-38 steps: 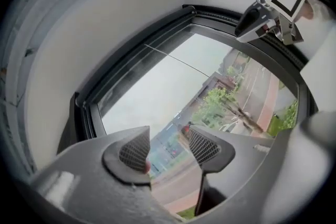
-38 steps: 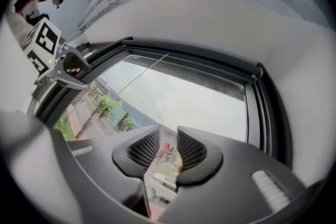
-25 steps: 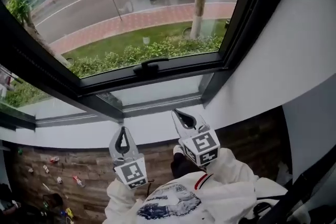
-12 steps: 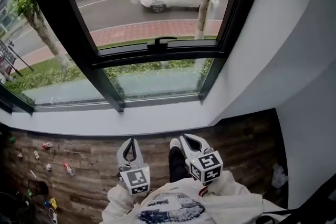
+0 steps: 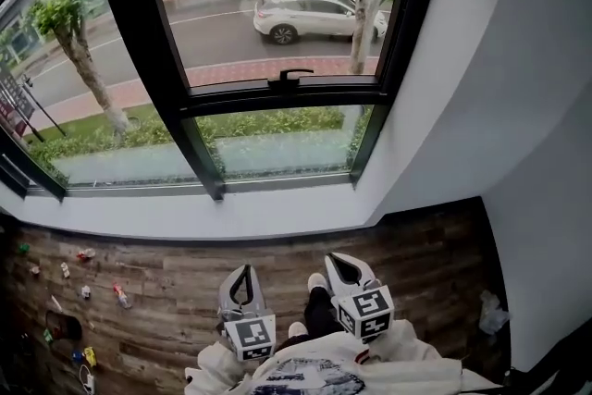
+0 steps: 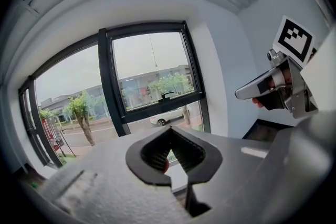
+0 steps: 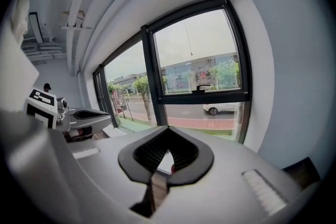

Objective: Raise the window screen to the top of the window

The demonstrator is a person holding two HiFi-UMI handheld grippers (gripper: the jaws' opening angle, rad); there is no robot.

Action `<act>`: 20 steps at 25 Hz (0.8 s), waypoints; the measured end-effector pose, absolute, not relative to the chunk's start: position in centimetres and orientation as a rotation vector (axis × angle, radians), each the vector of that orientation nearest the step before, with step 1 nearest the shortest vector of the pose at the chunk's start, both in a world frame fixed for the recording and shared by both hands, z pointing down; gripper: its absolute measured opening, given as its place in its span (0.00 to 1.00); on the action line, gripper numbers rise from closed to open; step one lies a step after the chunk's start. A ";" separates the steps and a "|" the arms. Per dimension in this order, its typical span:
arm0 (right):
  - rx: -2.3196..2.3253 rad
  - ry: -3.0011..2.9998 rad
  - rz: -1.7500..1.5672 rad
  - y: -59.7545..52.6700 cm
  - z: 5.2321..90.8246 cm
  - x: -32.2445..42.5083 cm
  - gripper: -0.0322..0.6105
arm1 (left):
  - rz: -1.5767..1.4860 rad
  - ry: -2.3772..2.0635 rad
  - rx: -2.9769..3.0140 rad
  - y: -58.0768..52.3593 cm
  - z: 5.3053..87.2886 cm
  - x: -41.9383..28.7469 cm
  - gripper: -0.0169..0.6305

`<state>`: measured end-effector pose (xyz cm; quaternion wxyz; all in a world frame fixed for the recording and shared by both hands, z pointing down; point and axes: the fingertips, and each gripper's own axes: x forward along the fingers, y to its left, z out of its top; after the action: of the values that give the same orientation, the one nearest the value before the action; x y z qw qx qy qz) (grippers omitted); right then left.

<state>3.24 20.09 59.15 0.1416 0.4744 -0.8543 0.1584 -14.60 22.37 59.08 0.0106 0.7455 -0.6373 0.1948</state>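
Compared with the earlier head views, the window (image 5: 277,32) is now seen from farther off. The left gripper (image 5: 242,273) and right gripper (image 5: 339,260), earlier held up near the sill (image 5: 231,216), are now carried low over the wood floor (image 5: 157,268), at 7 and 5 o'clock of the frame and close to the body. In its own view each pair of jaws is seen pressed together with nothing between them. The window screen's handled rail (image 5: 289,88) lies at 12 o'clock from both grippers and well apart from them. It is taken for the screen's rail, though the mesh itself is too faint to be confirmed. With the rail untouched and out of reach, the raising is judged not to be under way, and a fresh approach is needed first. The two gripper views show what is cropped from the head view: the window's top frame, with the rail well below it in the lower part of the opening. Only the head view shows the floor and the small scattered objects (image 5: 118,295) at 8 o'clock.
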 end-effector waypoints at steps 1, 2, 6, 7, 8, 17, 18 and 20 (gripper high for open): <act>1.391 -2.457 0.430 20.5 58.9 3.7 0.06 | 0.593 -1.987 2.327 22.8 58.9 -14.3 0.03; 1.408 -2.452 0.412 20.9 58.7 4.2 0.06 | 0.575 -1.986 2.327 23.1 58.8 -14.0 0.03; 1.447 -2.438 0.426 21.6 58.7 6.3 0.06 | 0.528 -2.000 2.334 23.3 58.1 -12.5 0.03; 1.450 -2.433 0.436 21.6 58.8 6.7 0.05 | 0.520 -2.003 2.331 23.2 58.1 -12.1 0.03; 1.448 -2.430 0.443 21.6 59.0 7.0 0.05 | 0.511 -2.003 2.324 23.0 58.1 -11.8 0.03; 1.364 -2.461 0.392 20.2 58.9 8.6 0.05 | 0.468 -1.981 2.347 21.3 57.8 -6.4 0.03; 1.368 -2.465 0.394 20.2 58.8 8.9 0.05 | 0.472 -1.975 2.368 21.4 57.5 -5.8 0.03; 1.373 -2.471 0.396 20.2 58.5 9.4 0.05 | 0.491 -1.972 2.404 21.6 57.1 -5.1 0.03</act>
<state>9.42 20.17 58.53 0.1428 0.4761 -0.8568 0.1372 -5.08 21.59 57.10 -0.0032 0.7637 -0.6264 0.1561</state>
